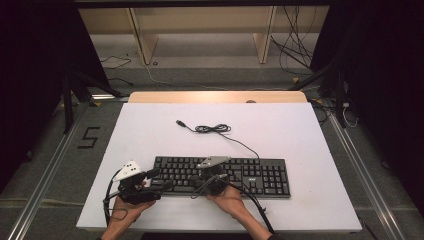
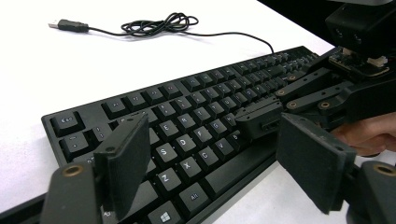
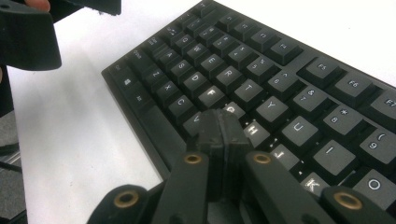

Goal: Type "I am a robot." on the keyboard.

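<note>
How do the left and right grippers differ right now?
The left gripper has its jaws wide apart, with nothing between them; the right gripper has its jaws pressed together. The left gripper sits at the keyboard's left end, its tips above the bottom rows; the right gripper's closed tips point down at the letter keys mid-board, around G and H. Both are black, hand-held and over the same keyboard.
</note>
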`<state>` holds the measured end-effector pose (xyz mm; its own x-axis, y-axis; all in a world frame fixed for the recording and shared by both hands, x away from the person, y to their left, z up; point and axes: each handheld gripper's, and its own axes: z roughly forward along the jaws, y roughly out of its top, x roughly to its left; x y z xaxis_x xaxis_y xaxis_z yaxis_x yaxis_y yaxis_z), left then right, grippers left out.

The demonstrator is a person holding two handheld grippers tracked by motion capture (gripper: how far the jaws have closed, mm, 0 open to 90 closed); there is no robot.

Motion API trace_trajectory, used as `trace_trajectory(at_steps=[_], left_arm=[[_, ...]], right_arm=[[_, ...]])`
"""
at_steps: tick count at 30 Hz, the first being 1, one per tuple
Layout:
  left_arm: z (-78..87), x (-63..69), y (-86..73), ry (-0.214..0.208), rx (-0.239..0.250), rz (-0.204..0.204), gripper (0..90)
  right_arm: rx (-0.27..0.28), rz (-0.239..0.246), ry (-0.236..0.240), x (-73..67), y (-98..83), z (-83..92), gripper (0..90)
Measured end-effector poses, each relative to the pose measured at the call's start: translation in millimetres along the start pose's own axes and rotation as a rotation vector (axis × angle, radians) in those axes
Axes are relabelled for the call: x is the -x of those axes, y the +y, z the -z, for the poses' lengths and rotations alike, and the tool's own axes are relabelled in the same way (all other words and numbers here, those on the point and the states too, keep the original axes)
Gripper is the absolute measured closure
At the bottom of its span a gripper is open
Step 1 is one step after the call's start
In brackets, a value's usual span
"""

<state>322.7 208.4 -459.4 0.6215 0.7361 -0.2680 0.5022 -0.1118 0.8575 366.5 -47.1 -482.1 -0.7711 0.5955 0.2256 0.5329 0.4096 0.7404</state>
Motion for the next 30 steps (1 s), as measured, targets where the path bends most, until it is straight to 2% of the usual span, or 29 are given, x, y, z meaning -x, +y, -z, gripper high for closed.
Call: trace_trajectory(at_steps=[14, 21, 30], left_arm=[[-0.7, 0.1, -0.3, 0.002, -0.005, -0.001, 25.7], [-0.9, -0.3, -0.4, 0.003, -0.005, 0.0, 25.7], [-0.7, -0.2, -0.2, 0.003, -0.005, -0.003, 25.7]], right_arm=[[-0.014, 0.017, -0.009, -1.0, -3.4, -4.1, 90.0], [-0.016, 0.003, -0.008, -1.1, -3.1, -3.4, 90.0], [0.043, -0.028, 0.005, 0.5, 4.6, 9.0, 89.7]])
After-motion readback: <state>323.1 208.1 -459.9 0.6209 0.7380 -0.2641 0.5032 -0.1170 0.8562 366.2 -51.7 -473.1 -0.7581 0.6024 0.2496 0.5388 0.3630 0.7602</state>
